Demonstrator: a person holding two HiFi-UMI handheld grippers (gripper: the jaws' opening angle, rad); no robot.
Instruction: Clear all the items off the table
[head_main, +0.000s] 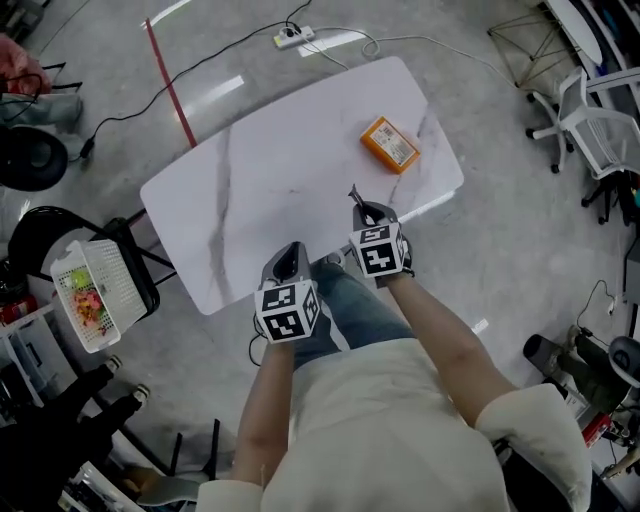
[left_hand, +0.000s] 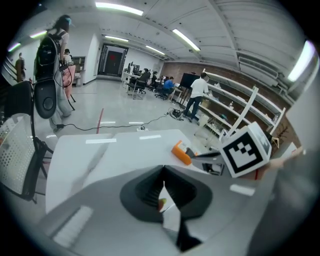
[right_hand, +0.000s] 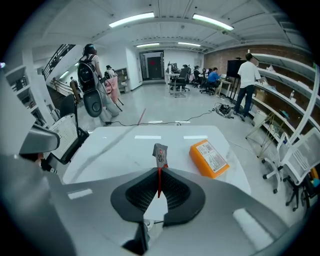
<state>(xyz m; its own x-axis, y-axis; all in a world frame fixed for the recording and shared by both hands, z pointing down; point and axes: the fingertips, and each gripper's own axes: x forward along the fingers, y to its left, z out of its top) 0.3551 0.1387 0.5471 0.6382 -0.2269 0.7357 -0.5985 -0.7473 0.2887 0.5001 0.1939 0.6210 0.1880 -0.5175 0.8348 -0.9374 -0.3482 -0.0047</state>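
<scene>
Seen from above, a white marble table (head_main: 250, 190) fills the middle of the frame on a grey floor. An orange box (head_main: 390, 143) lies flat toward the table's upper right, well apart from both grippers. At lower centre, a person's arms reach in. The right gripper (head_main: 366, 210) hangs over the table's near edge, its jaws pinched on a thin grey and red packet (right_hand: 160, 154) that stands upright above the tips. The left gripper (head_main: 295, 250) sits just lower left of it, with its jaws pressed together. A tiny coloured speck shows in the gap behind them, too small to identify. At the left of the frame, a white basket (head_main: 95, 295) with colourful contents rests on a black chair (head_main: 35, 235).
</scene>
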